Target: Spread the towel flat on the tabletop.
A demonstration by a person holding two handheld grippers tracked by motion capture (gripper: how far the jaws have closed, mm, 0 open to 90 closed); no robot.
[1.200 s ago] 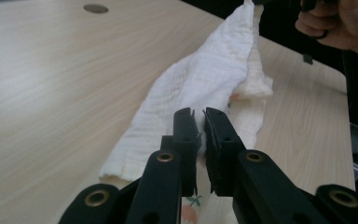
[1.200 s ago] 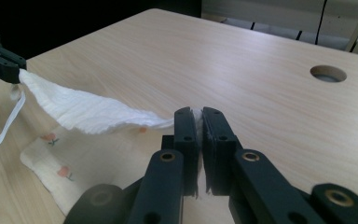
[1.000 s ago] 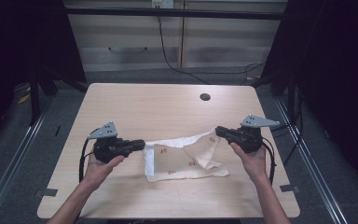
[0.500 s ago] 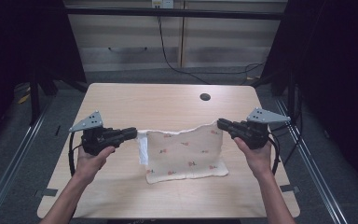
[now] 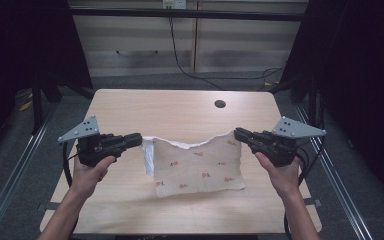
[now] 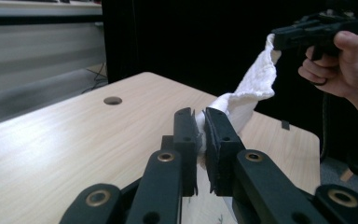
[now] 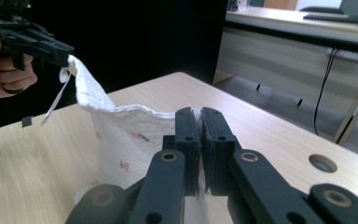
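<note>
The patterned cloth (image 5: pixel 200 162), hung above the table's (image 5: pixel 180 107) near half, is clamped at its top corners by the left gripper (image 5: pixel 139 140) and right gripper (image 5: pixel 237 133); both should be kept level and taut.

From above we look forward and down on the bench (image 5: pixel 130 105); each gripper camera looks closely along its jaws, sharing the cloth (image 5: pixel 200 165).

The cloth's (image 5: pixel 200 162) gripped corners hide between jaws — its print too small to tell.
</note>
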